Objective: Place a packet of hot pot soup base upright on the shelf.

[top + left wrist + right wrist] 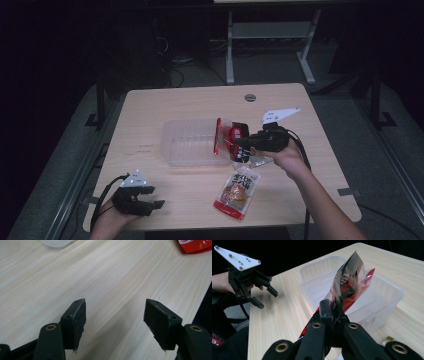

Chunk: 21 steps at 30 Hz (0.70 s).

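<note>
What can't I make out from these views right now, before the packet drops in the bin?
- Print on the held packet: blurred and glared in the right gripper view.
- Silvery item by the right gripper: half hidden under the hand in the high view, cut off by the jaws elsewhere.
- Second packet: clipped by the top edge of the left gripper view.

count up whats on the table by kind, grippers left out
snack packets: 2, one red packet held over the bin, one orange packet lying flat
clear plastic bin: 1
small silvery item beside the bin, too unclear to name: 1
total: 4
</note>
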Available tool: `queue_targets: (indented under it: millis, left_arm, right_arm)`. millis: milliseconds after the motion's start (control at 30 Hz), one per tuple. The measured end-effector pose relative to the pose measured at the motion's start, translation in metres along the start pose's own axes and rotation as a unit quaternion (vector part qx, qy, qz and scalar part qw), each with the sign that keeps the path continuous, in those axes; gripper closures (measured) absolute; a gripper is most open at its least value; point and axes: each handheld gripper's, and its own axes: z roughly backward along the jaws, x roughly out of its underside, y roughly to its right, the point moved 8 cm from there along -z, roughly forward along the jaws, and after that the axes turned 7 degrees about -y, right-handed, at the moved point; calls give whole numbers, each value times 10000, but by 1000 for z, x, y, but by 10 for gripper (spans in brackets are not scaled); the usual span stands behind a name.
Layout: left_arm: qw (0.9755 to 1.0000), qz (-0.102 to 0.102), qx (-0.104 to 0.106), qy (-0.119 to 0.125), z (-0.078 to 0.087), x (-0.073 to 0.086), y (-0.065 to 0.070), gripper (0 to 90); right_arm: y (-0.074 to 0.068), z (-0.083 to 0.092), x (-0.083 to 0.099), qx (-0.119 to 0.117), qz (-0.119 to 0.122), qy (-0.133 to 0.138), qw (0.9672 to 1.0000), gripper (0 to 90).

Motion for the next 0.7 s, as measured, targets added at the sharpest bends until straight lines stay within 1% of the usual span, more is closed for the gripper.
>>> queue_targets:
  millis: [167, 333, 600, 700]
  left_arm:
    - [10000, -24, 0, -3, -1, -1, 0, 338]
    - [10000, -16, 3, -4, -1, -1, 0, 338]
    - [10000, -33, 30, -24, -1, 0, 1, 338]
    - [10000, -32, 34, -22, -1, 0, 1, 337]
  right_arm:
    - [0, -4, -4, 48, 22, -43, 10000, 897]
    - [1, -13, -10, 49, 0, -146, 9999, 897]
    - [8, -25, -14, 80, -105, -270, 9995, 897]
    - [11, -28, -16, 66, -134, -275, 9995, 897]
